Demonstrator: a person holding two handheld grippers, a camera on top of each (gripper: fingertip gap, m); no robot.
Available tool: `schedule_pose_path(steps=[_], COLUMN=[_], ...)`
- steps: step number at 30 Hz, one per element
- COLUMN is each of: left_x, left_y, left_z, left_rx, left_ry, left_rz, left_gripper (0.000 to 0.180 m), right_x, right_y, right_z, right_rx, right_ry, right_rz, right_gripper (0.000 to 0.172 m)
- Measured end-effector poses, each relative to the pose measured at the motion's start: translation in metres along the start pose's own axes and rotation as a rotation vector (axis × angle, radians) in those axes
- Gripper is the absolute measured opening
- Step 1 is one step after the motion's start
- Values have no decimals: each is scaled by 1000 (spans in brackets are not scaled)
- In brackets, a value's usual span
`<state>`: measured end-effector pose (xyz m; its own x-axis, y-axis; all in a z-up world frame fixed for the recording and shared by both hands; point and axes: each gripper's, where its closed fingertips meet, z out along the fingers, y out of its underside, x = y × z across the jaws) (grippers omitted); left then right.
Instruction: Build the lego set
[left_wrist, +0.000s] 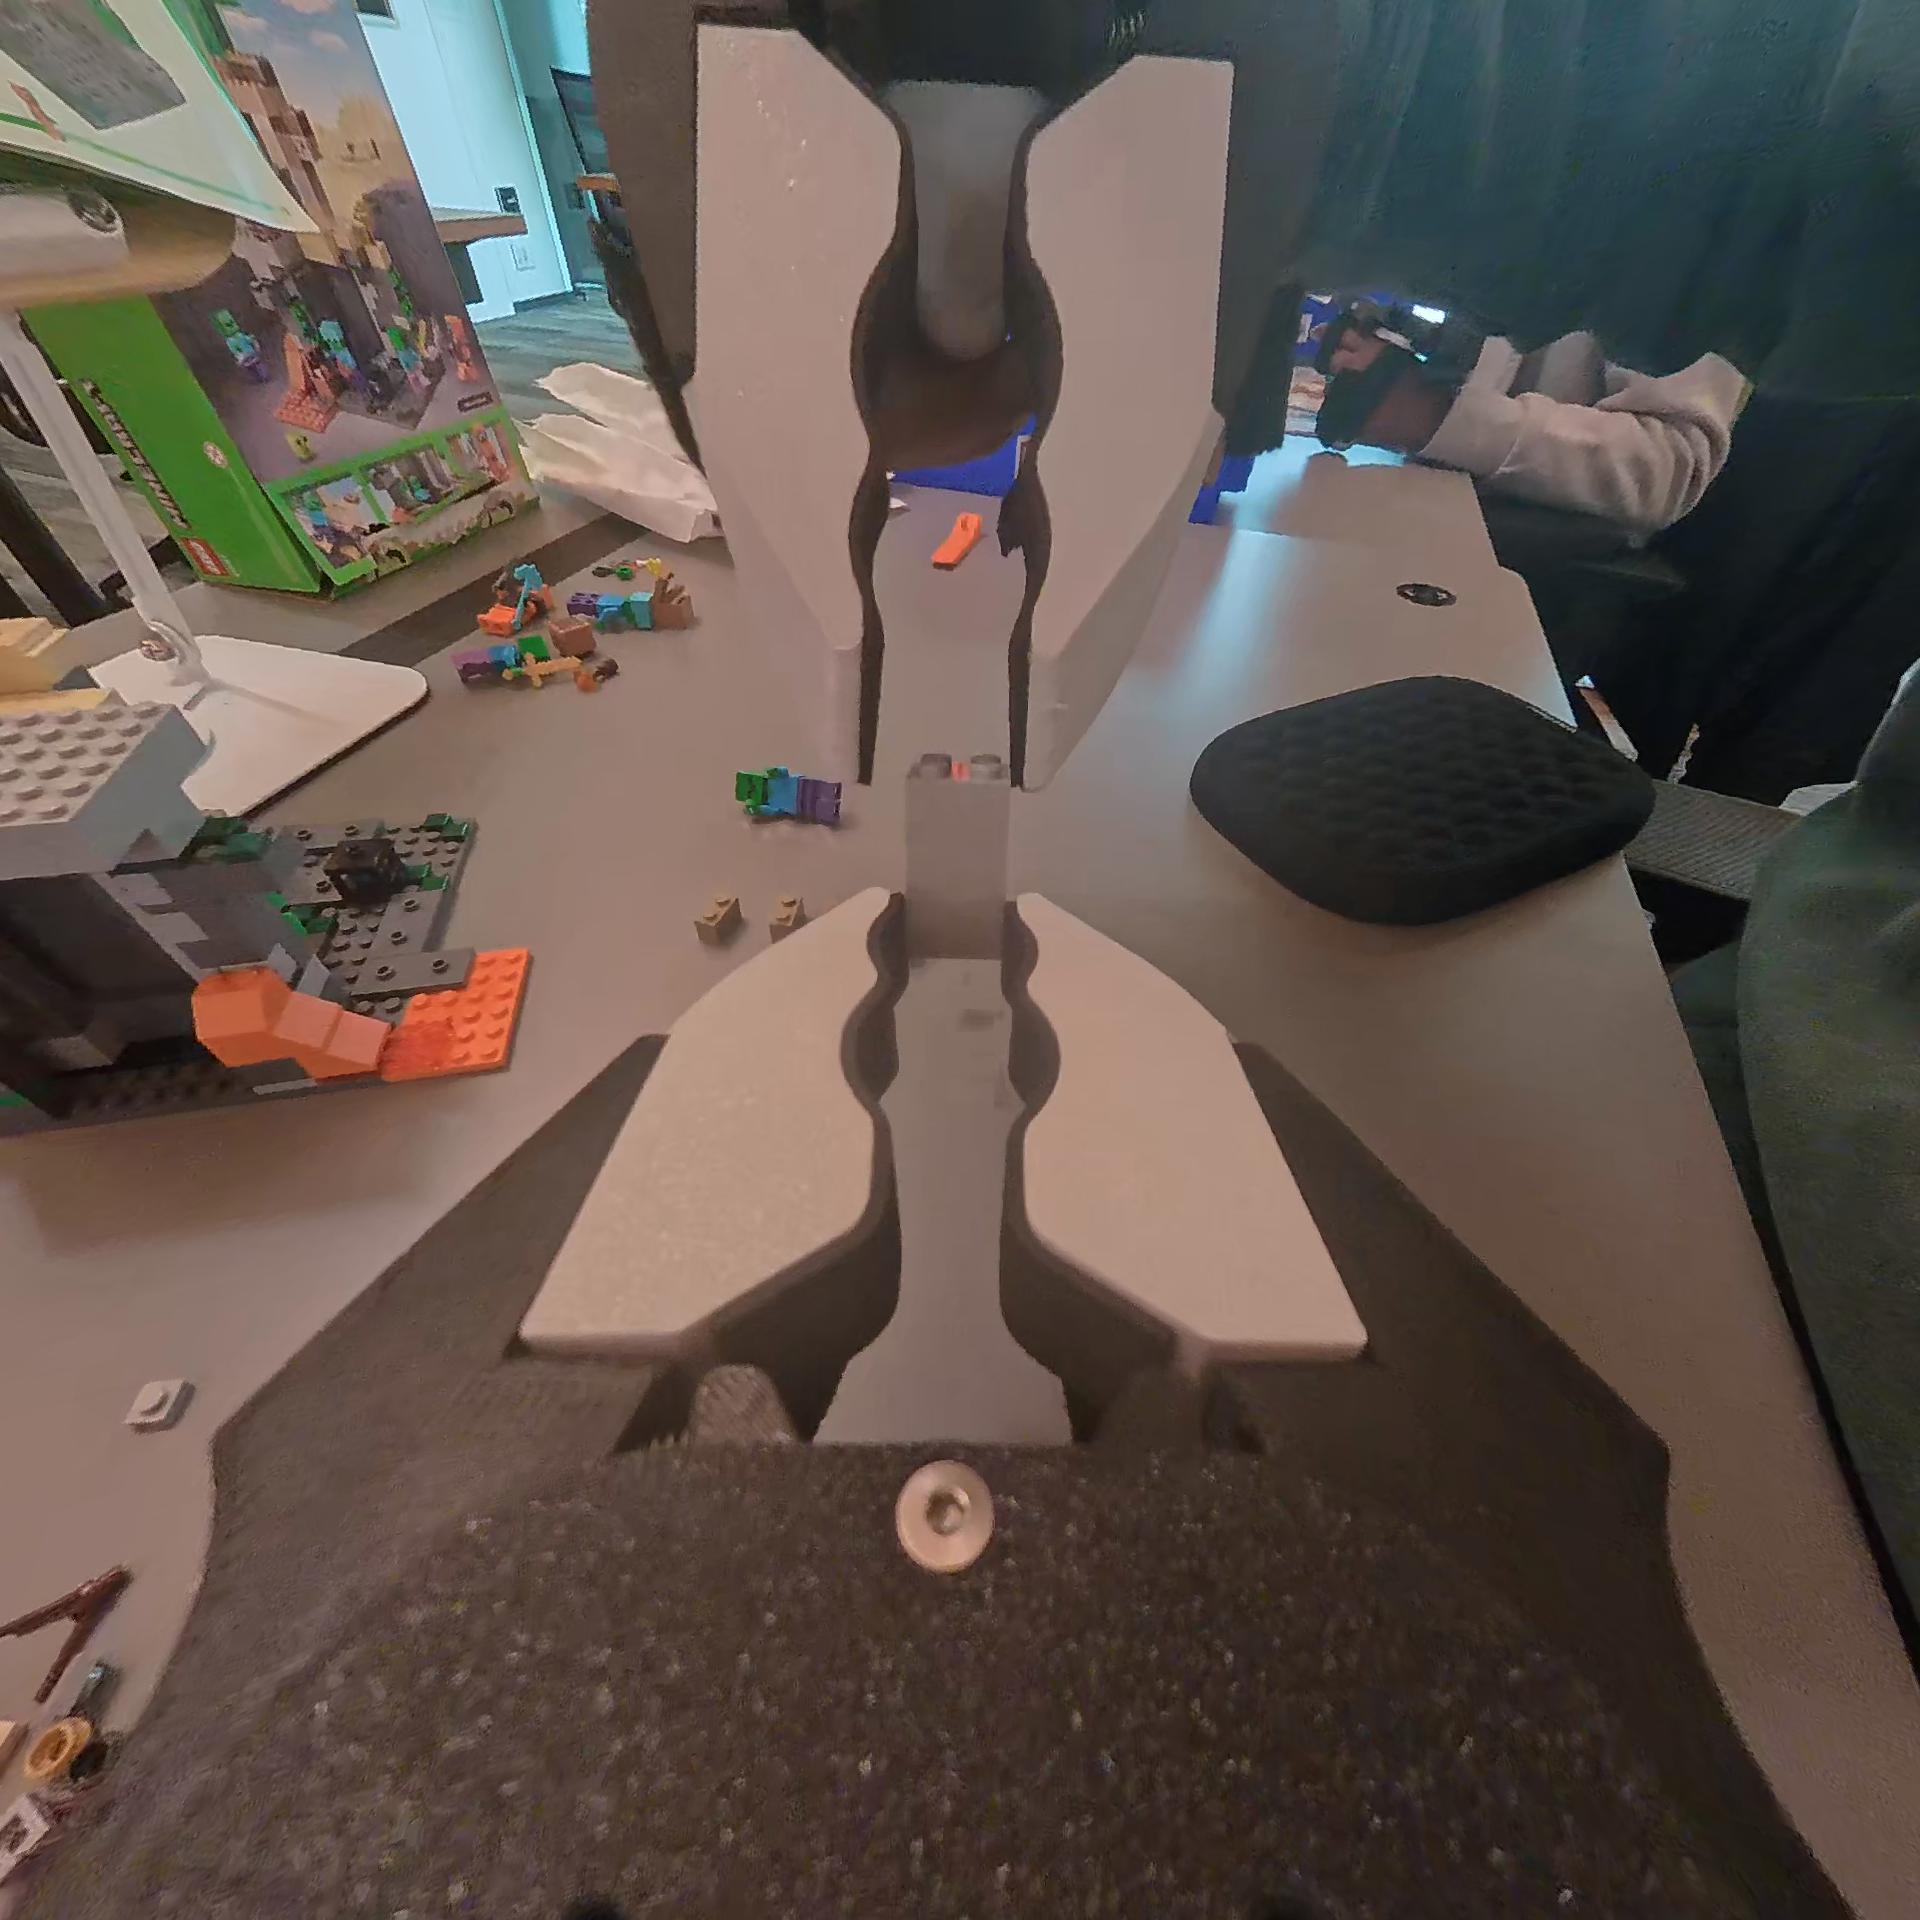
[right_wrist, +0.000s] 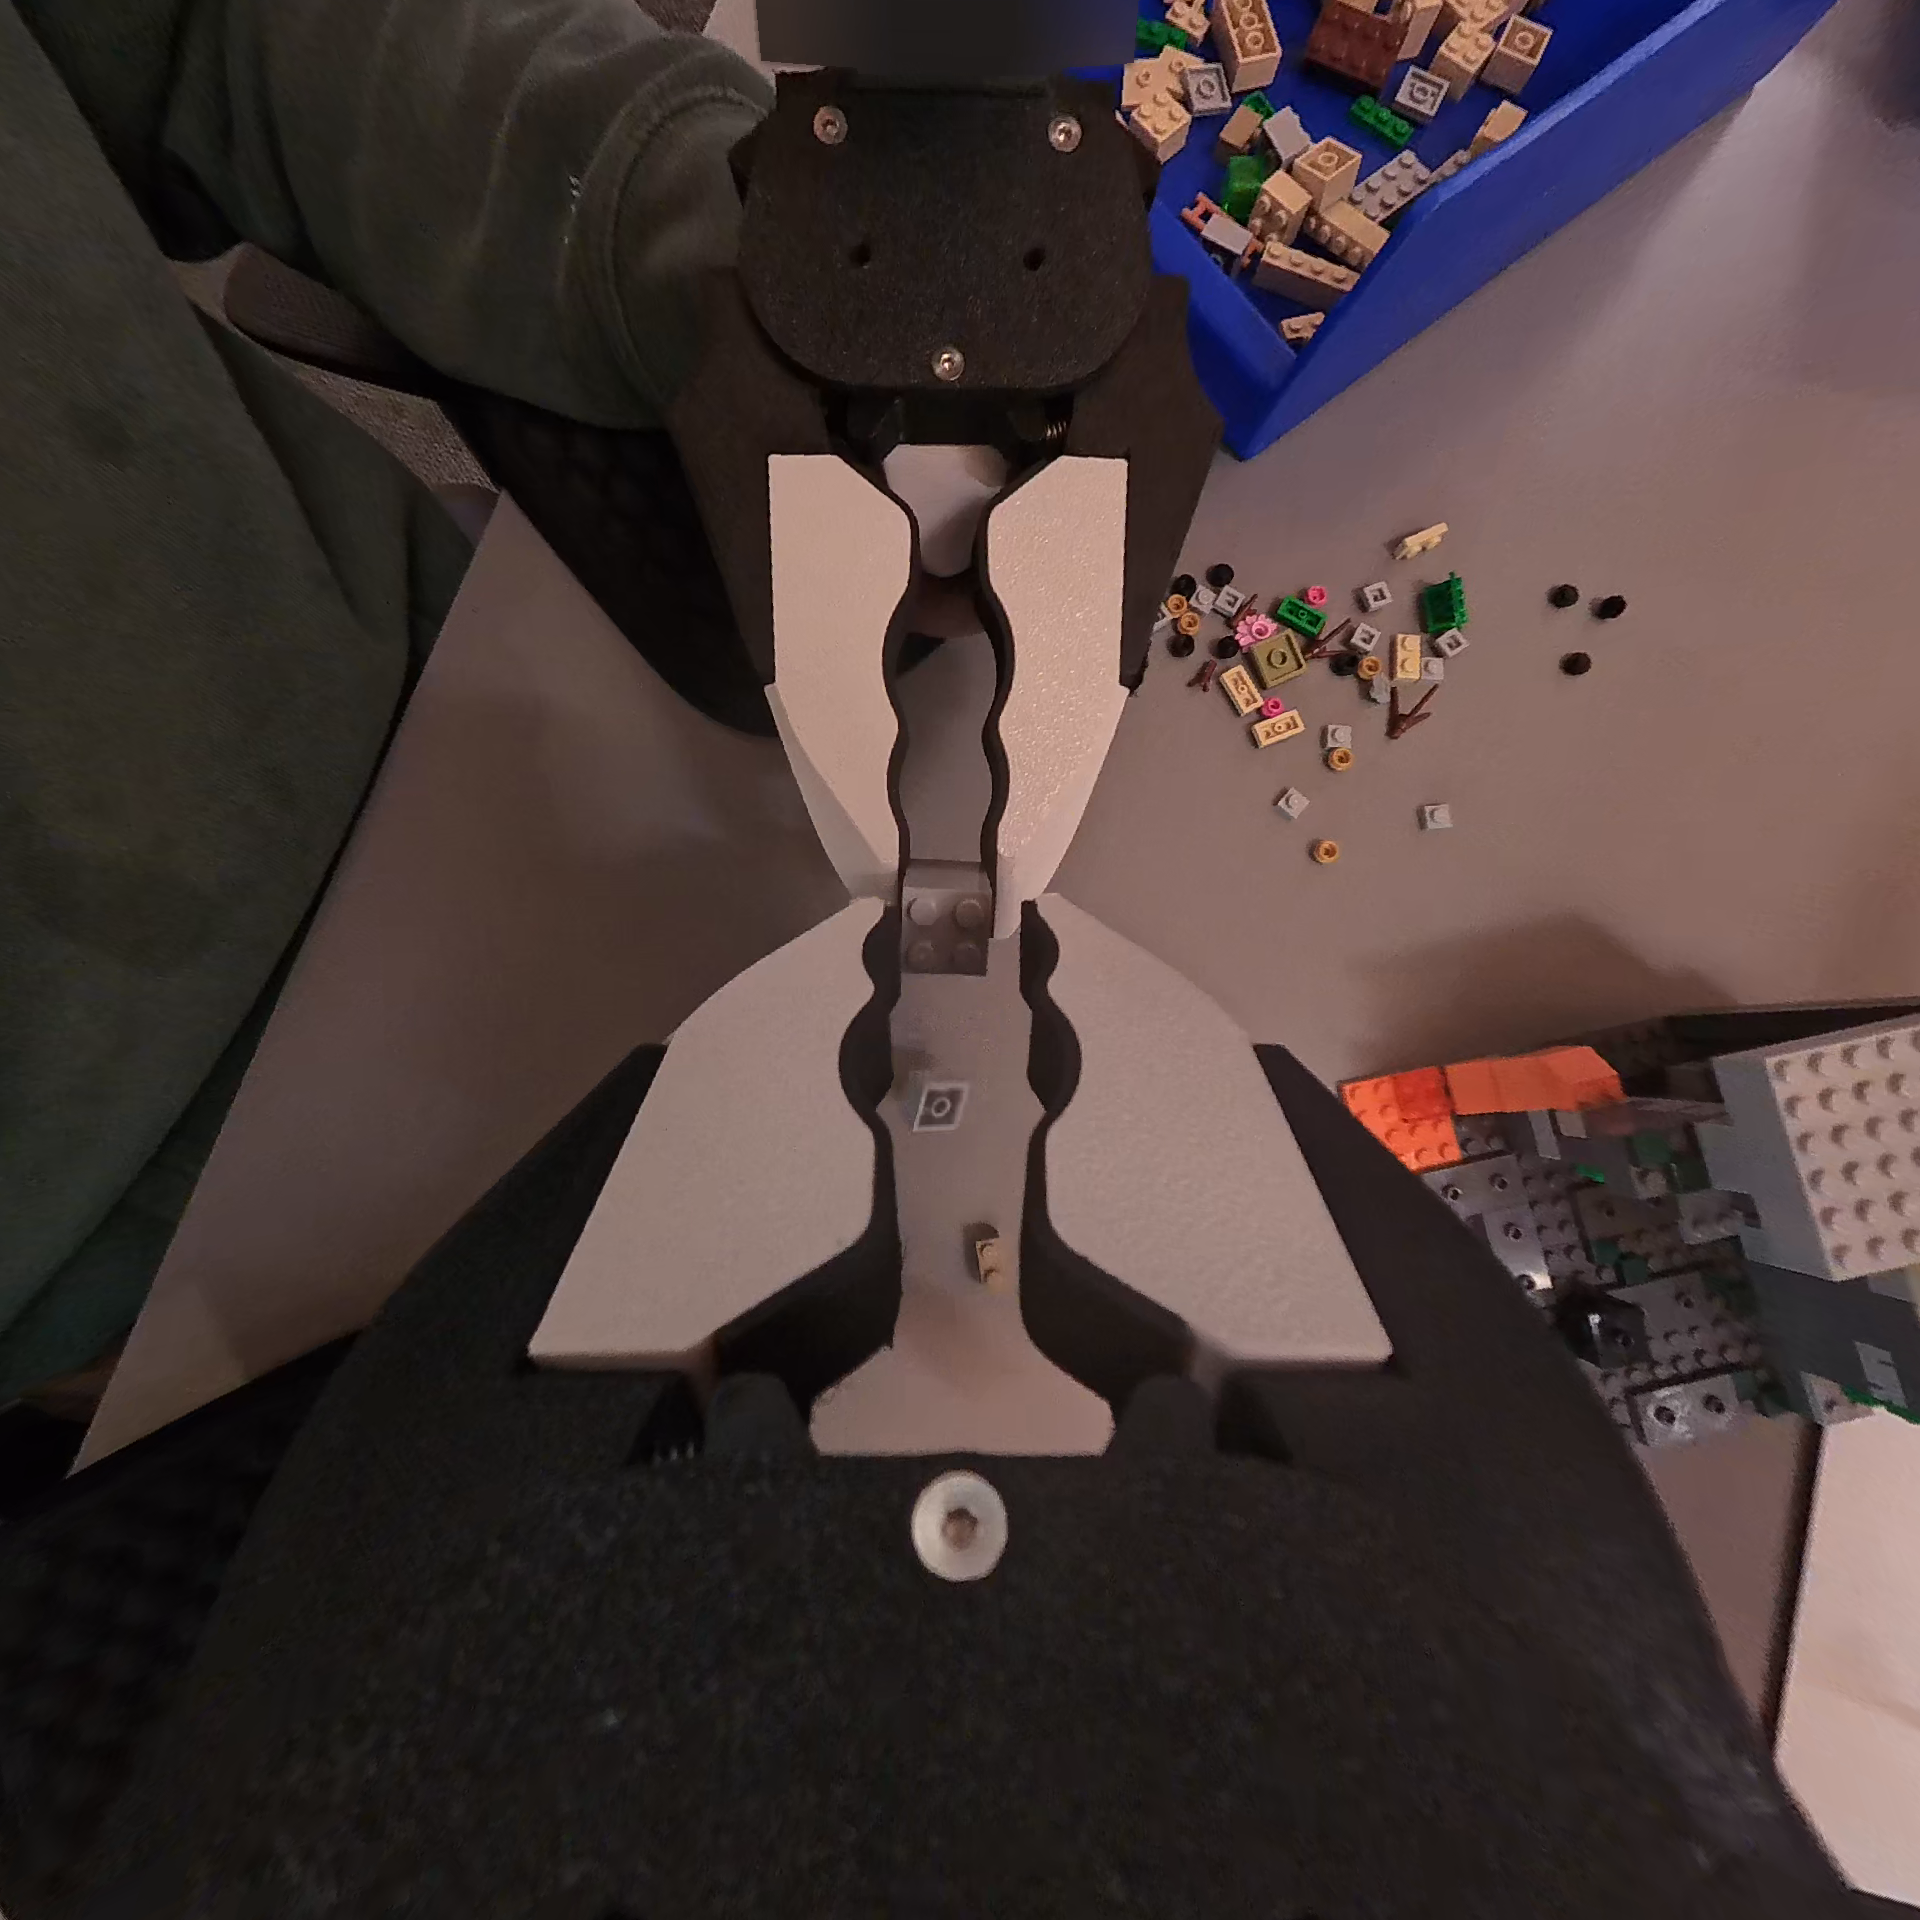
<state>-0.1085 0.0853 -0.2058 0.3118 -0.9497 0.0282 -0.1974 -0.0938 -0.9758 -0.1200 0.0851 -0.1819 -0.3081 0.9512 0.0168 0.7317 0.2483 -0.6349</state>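
Toward the left edge of the surface (left_wrist: 1351, 1039) we see a brick model (left_wrist: 260, 966). Right of it, above the middle, our left gripper (left_wrist: 956, 935) has its jaws clamped on a tall grey brick (left_wrist: 956, 852), whose long axis points straight away, studs toward the right gripper (right_wrist: 956, 920). That one's jaws stand apart round the studded end, with a gap on one side.

Left gripper (left_wrist: 957, 914) pads are hiding the grey brick's (left_wrist: 957, 862) lower end. Right gripper (right_wrist: 951, 935) is showing a gap at one pad; the other pad's contact w/ the brick isn't clear. Blue bin (right_wrist: 1455, 270) and the build (right_wrist: 1714, 1226) are running off the frame edge. Loose bits (right_wrist: 1320, 665) are too small to ID. Toy box (left_wrist: 312, 343) is cut off at top.
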Motion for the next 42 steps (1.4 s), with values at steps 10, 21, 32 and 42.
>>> schedule_pose_path(steps=[10, 21, 32, 42], left_x=[-3, 0, 2, 22], left_y=[4, 11, 13, 4], left_z=[0, 6, 13, 15], left_rx=[-19, -58, -45, -8], left_ry=[-13, -11, -13, 63], left_rz=[-1, 17, 31, 60], left_gripper=[17, 17, 17, 17], right_x=[4, -89, -89, -43], right_y=[0, 90, 108, 26], right_z=[-11, 42, 71, -29], right_rx=[43, -166, -179, 157], right_ry=[62, 79, 226, 300], right_rz=[17, 123, 464, 124], right_gripper=[22, 21, 17, 16])
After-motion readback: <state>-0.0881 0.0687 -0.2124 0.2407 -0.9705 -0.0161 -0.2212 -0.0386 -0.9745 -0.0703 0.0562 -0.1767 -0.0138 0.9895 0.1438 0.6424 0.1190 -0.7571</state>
